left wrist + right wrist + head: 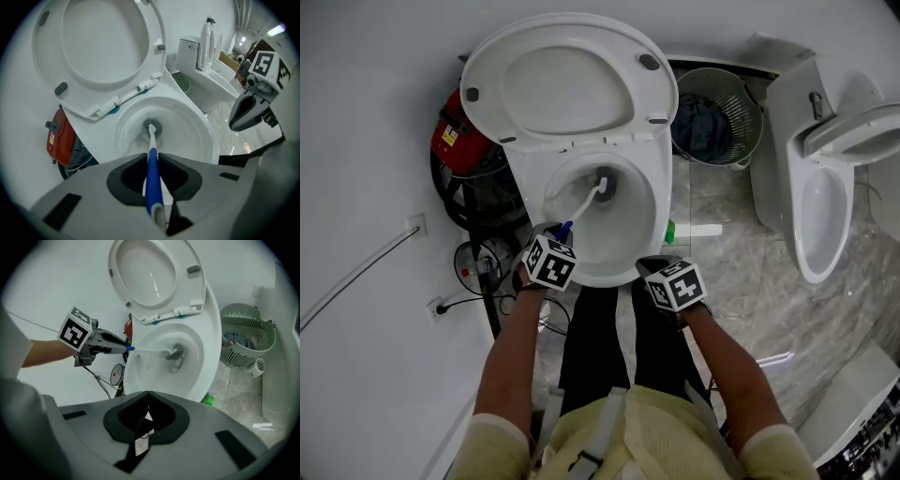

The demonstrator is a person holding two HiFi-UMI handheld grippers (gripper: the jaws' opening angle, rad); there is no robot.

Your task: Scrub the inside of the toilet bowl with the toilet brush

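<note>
The white toilet bowl (633, 248) stands with lid and seat (567, 84) raised. My left gripper (562, 231) hovers over the bowl's front left rim, shut on the blue part of the toilet brush handle (152, 171). The white shaft slants down into the bowl, and the brush head (602, 185) sits at the drain (151, 127). In the right gripper view the brush (154, 350) reaches across the bowl from the left gripper (123, 347). My right gripper (654, 266) hangs over the front right rim, shut with nothing in it (148, 397).
A pale green basket (741, 117) holding dark cloth stands right of the tank. A second white toilet (825, 202) is further right. A red device (455, 141) and cables (473, 272) crowd the toilet's left side. A green bottle (669, 232) lies by the bowl's right.
</note>
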